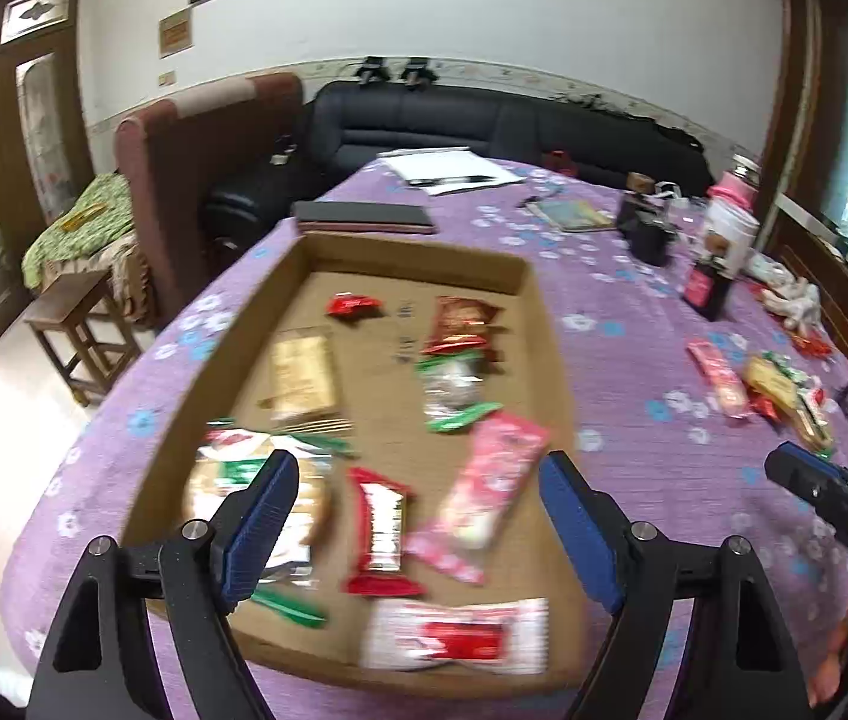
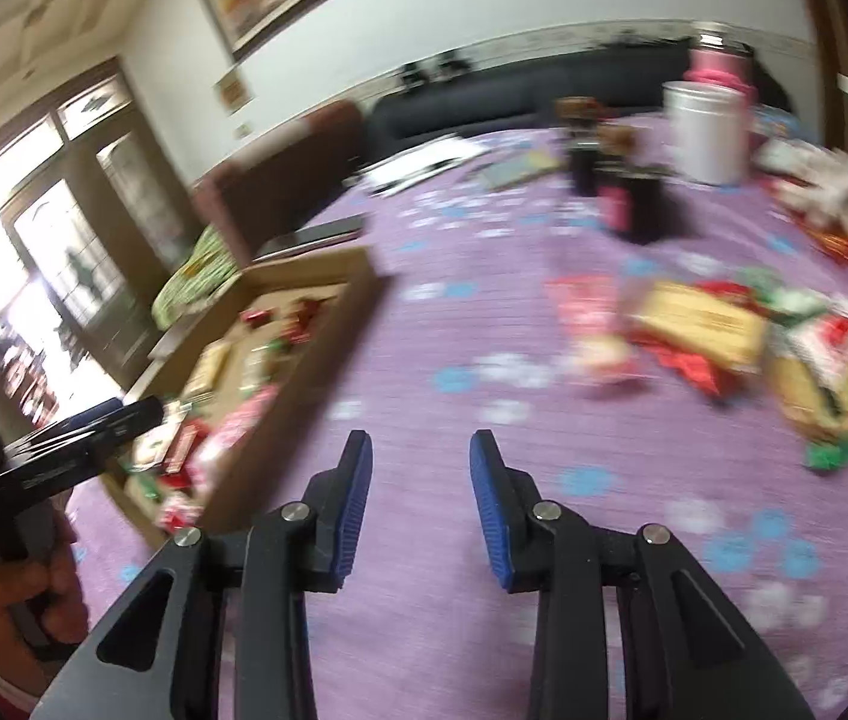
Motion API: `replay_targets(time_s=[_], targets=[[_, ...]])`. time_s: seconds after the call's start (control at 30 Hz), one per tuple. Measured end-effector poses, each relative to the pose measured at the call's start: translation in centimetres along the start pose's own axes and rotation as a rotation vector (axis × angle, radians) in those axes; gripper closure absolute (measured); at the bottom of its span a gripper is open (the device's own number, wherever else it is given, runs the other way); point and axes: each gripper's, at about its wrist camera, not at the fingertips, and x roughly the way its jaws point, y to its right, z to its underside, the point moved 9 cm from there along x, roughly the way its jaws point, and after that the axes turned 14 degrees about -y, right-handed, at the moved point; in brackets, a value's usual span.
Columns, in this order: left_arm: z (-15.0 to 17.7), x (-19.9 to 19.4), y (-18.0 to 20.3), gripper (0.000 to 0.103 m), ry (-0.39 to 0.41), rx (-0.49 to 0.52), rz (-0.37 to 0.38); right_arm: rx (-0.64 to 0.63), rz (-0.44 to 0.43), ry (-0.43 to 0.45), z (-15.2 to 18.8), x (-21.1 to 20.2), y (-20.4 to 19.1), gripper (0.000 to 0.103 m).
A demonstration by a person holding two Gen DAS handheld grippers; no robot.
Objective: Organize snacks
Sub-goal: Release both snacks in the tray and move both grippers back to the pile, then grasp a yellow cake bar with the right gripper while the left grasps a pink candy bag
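The left hand-held gripper [image 1: 415,531] hangs over the cardboard tray [image 1: 400,252] on the bench [image 1: 634,372], jaws spread wide with nothing between them. Below lie a red-and-white wafer bar [image 1: 380,531], a pink packet [image 1: 487,495] and a white-and-red packet [image 1: 457,636]. The right hand-held gripper [image 2: 421,504] hovers over bare purple cloth, jaws partly apart and empty. A pile of snacks [image 2: 718,330] lies well apart from the tray.
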Motion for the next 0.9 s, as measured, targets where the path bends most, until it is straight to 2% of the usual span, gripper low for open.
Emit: replay_targets(time_s=[0.07,0.13,0.23,0.43,0.53,0.67,0.73,0.8,0.83,0.9], targets=[[0.0,0.0,1.9,0.017,-0.007,0.034,0.019,0.004,0.028,0.012,-0.3,-0.8,2.5,0.060],[0.0,0.2,4.0,0.017,-0.019,0.067,0.039,-0.025,0.071,0.022,-1.1,-1.4,4.7,0.057],[-0.1,0.6,6.9,0.016,-0.039,0.105,0.068,-0.087,0.107,0.014,-2.9,-1.6,6.9,0.057],[-1.0,2.0,12.3,0.013,-0.076,0.158,0.114,-0.248,0.200,-0.029,-5.4,0.2,8.5,0.057],[-1.6,3.0,13.8,0.013,-0.099,0.164,0.120,-0.307,0.251,-0.072,-6.1,2.0,9.3,0.057],[-2.4,4.7,14.5,0.013,-0.141,0.125,0.141,-0.372,0.291,-0.120,-6.5,3.8,10.3,0.044],[-2.8,5.5,14.5,0.013,-0.154,0.104,0.144,-0.390,0.293,-0.143,-6.5,4.5,10.5,0.043],[-3.4,6.5,14.5,0.013,-0.176,0.076,0.140,-0.380,0.261,-0.149,-6.3,4.7,10.5,0.058],[-3.6,6.8,14.5,0.013,-0.180,0.067,0.142,-0.364,0.252,-0.141,-6.3,4.6,10.7,0.071],[-4.3,7.5,15.0,0.013,-0.191,0.050,0.146,-0.320,0.224,-0.121,-6.1,3.8,10.8,0.071]])
